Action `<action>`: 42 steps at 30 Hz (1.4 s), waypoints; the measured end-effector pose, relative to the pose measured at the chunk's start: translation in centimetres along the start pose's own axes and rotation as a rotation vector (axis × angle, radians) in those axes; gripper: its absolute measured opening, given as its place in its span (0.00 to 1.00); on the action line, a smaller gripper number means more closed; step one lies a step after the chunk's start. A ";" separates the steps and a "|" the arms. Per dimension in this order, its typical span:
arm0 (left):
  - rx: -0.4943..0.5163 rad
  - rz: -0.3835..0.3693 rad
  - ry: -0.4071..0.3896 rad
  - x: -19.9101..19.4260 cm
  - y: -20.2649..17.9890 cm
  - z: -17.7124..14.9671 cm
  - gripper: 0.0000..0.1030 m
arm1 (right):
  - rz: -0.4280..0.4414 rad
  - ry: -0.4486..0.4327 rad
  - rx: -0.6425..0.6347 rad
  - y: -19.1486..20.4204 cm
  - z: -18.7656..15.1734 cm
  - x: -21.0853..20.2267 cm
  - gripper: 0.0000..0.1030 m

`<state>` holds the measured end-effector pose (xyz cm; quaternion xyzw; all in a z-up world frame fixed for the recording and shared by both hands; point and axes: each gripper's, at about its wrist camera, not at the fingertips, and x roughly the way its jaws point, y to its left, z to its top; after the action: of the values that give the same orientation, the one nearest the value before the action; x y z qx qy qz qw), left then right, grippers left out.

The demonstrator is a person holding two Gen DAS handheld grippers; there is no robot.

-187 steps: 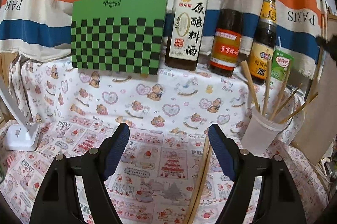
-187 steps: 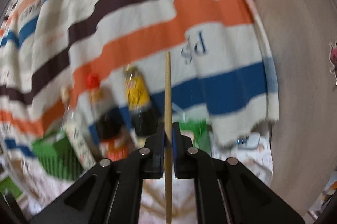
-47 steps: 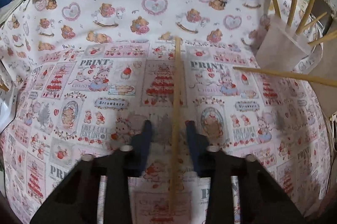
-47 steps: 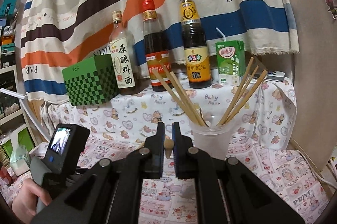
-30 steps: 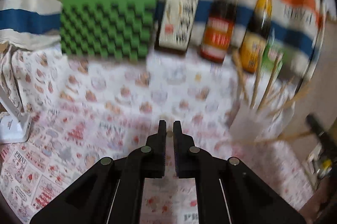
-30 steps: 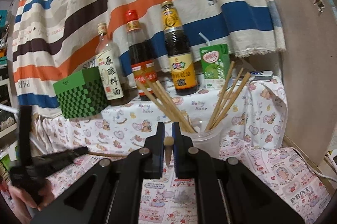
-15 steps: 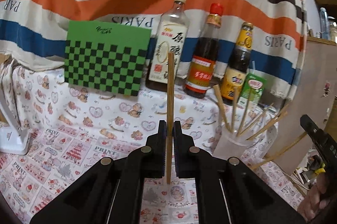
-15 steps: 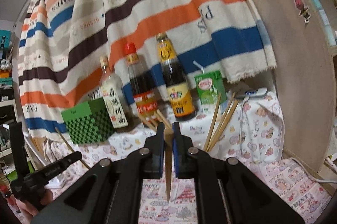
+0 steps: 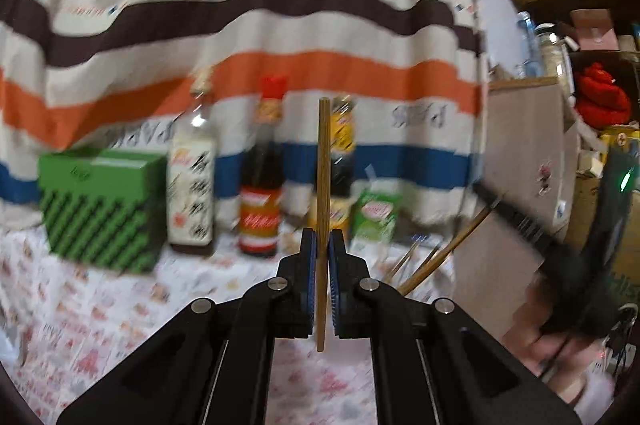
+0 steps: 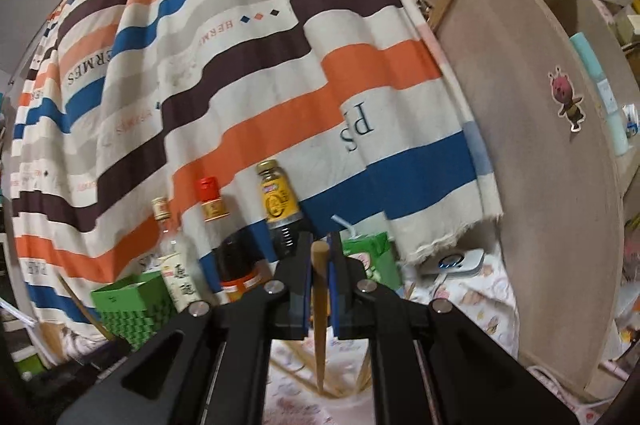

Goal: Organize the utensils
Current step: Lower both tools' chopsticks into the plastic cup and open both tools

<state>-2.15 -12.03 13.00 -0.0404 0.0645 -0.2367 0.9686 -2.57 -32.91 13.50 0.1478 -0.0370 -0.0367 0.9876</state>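
My left gripper is shut on a wooden chopstick that stands upright between its blue pads, its top level with the bottle necks. To its right, other chopsticks stick up from a cup hidden behind my fingers. My right gripper is shut on a second wooden chopstick, thick end up and point hanging down over more chopsticks below. In the left wrist view the other gripper shows at the right, held in a hand.
A green checkered box, three sauce bottles and a green drink carton line the back of the printed tablecloth. A striped cloth hangs behind. A wooden board stands at the right.
Both grippers have risen and tipped up, so the table has dropped low in both views. Each still grips its chopstick. The left view has swung right, toward the cup.
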 end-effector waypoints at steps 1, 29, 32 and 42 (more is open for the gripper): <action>-0.001 -0.014 -0.011 0.3 -0.5 0.5 0.05 | -0.010 0.007 -0.003 -0.2 -0.4 0.3 0.06; 0.067 0.005 0.214 14.7 -4.5 -4.4 0.06 | 0.031 0.297 0.187 -6.7 -3.8 5.6 0.08; 0.071 0.012 0.226 15.2 -4.5 -4.7 0.06 | 0.042 0.300 0.182 -6.5 -3.8 5.6 0.08; 0.098 0.026 0.161 12.8 -3.3 -3.4 0.40 | 0.024 0.255 0.203 -6.9 -2.4 4.4 0.37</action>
<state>7.12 -21.08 8.68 0.0272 0.1308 -0.2296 0.9641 1.56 -39.18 9.43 0.2498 0.0833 -0.0017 0.9647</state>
